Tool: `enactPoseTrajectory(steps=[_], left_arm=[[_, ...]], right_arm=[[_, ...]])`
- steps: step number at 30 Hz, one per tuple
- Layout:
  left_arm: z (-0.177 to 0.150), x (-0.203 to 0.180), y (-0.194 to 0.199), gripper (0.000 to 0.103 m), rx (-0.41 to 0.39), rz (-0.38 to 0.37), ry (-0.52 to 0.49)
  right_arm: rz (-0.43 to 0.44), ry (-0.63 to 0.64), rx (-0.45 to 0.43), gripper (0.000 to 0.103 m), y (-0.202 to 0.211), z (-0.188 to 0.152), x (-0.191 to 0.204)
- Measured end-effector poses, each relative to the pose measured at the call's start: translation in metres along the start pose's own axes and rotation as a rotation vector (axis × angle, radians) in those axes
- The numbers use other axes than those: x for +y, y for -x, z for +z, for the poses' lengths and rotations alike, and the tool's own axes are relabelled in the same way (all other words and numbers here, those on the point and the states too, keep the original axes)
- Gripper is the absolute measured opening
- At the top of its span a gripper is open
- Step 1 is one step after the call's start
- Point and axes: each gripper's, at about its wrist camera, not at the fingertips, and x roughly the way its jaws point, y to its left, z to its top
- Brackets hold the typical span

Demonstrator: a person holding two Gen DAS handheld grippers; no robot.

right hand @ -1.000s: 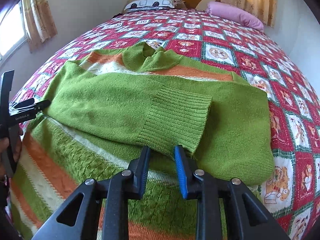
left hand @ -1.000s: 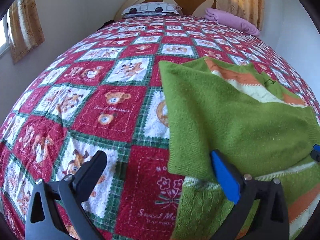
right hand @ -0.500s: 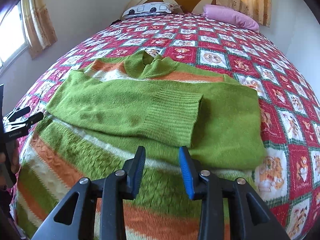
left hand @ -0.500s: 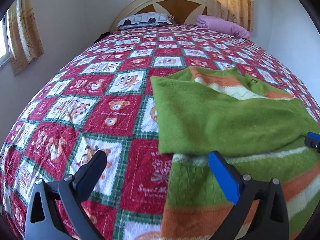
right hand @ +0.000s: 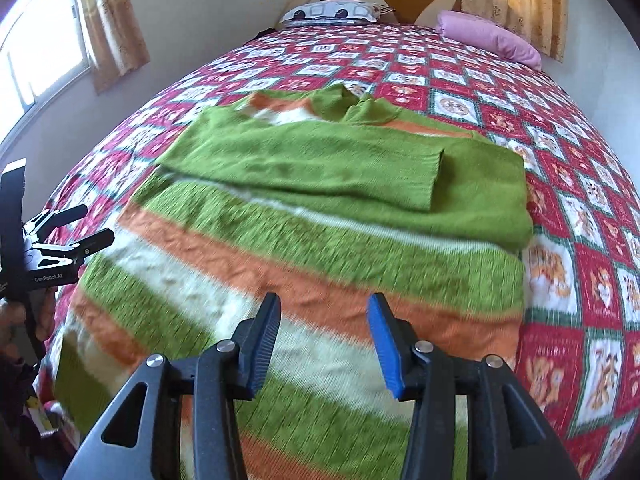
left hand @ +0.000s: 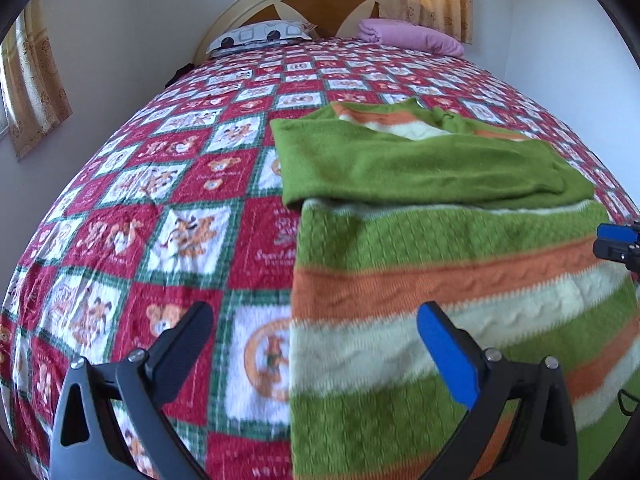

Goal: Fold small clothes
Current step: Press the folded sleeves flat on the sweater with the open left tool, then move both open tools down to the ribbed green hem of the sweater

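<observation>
A small green sweater (left hand: pixel 460 272) (right hand: pixel 304 240) with orange and cream stripes lies flat on the bed, collar towards the headboard. Both green sleeves (right hand: pixel 320 164) are folded across its chest. My left gripper (left hand: pixel 316 340) is wide open and empty, hovering over the sweater's left hem edge. My right gripper (right hand: pixel 324 336) is open and empty above the striped lower body. The left gripper also shows at the left edge of the right wrist view (right hand: pixel 60 236), and the right gripper's tip shows at the right edge of the left wrist view (left hand: pixel 618 240).
The bed carries a red, green and white patchwork quilt (left hand: pixel 160 208) (right hand: pixel 580 184). A patterned pillow (left hand: pixel 260 34) and a pink pillow (left hand: pixel 408 34) lie by the headboard (left hand: pixel 312 0). Walls and curtains flank the bed on both sides.
Both grippers have pulled back towards the sweater's hem, away from the folded sleeves. The right gripper's jaws have opened wider. The sweater has not moved.
</observation>
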Motion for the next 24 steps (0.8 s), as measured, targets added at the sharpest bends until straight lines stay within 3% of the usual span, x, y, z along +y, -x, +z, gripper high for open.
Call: enactPoseTrajectory(steps=[24], left_arm=[[-0.071, 0.004, 0.047, 0.103, 0.04, -0.052, 0.004]], right_arm=[[0.016, -0.011, 0.022, 0.052, 0.04, -0.078, 0.034]])
